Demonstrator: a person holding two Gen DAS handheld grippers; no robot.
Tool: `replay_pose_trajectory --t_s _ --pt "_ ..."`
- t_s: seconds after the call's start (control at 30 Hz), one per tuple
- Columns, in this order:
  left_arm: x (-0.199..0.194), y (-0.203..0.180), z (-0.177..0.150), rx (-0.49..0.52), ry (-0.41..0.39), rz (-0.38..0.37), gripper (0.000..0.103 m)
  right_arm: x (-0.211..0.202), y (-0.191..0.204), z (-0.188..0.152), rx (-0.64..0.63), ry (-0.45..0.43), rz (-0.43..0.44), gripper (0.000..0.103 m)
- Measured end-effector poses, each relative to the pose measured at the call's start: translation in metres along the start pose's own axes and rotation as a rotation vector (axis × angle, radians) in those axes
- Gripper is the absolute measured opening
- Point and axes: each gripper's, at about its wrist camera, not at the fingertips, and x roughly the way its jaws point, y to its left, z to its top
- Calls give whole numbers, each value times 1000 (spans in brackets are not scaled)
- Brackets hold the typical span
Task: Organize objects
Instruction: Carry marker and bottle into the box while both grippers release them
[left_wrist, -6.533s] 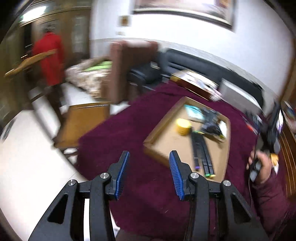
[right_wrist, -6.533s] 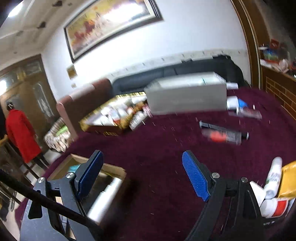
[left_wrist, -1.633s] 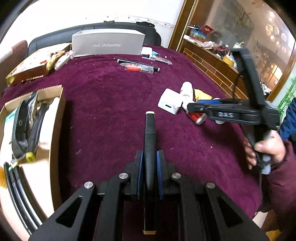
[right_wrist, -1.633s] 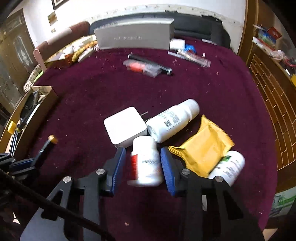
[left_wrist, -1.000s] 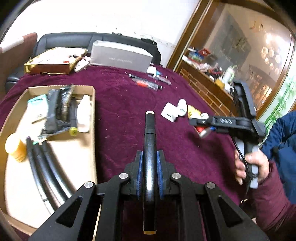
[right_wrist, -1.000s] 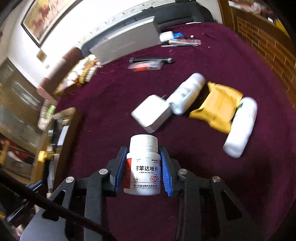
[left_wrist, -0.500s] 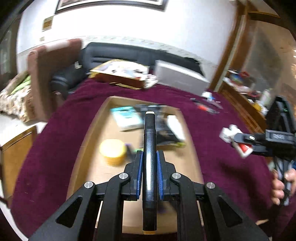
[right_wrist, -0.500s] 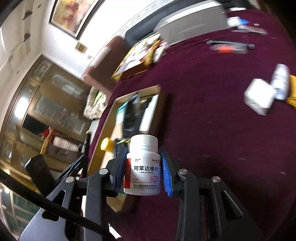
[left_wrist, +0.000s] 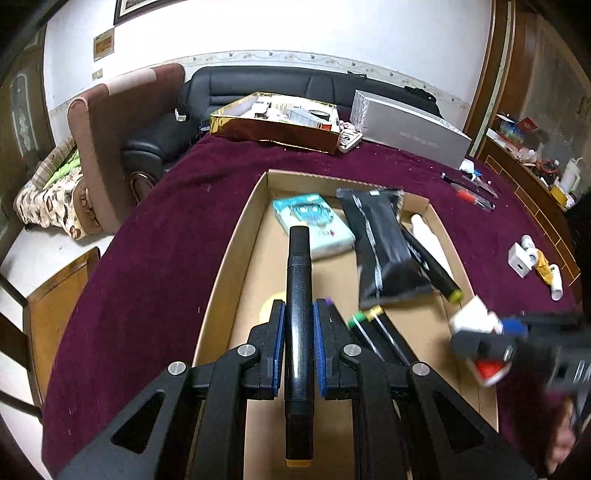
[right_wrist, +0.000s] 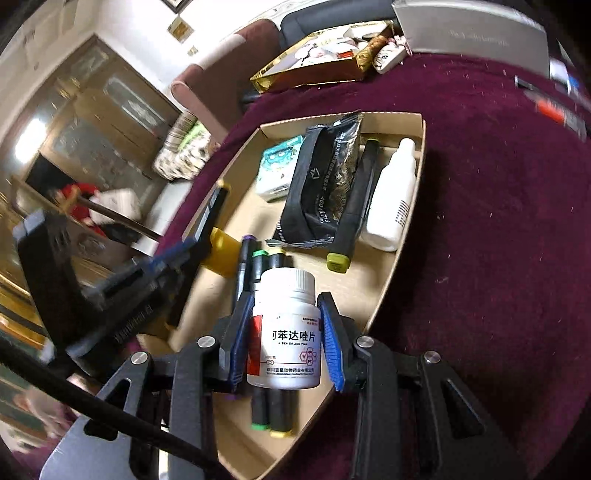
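Over the cardboard tray (left_wrist: 236, 258) now, both grippers have arrived loaded.

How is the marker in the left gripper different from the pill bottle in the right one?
The marker is long, thin and black; the pill bottle is short, wide and white with a printed label. The marker lies along the jaws; the bottle stands upright between them. Both are clamped and held over the cardboard tray.
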Motion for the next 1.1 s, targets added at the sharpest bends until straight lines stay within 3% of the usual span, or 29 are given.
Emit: replay_pose_trajectory --t_s 0.17,0.4,0.57,0.7,0.77,0.93,0.97,1.0,1.1 --pt "17 2 15 8 29 23 12 17 7 2 -55 9 -71 33" --pt "33 7 18 -16 129 -11 12 33 17 0 -130 1 -147 34" --pt "31 13 17 -46 137 12 12 19 15 -2 -129 -21 -140 46" --pt "22 30 19 -116 129 53 13 -19 22 7 -128 -124 -123 50" --pt "16 36 19 -133 114 54 13 -41 30 14 -137 -191 -126 62" --pt "-17 35 18 -144 20 10 13 -90 66 56 -186 -356 -128 71" --pt "-24 34 17 -144 -2 4 13 -94 76 64 -198 -390 -133 78" --pt "-33 34 15 -146 -30 -6 16 -97 85 71 -209 -420 -132 81" --pt "-51 36 6 -168 -103 -13 37 -103 99 80 -230 -507 -119 84"
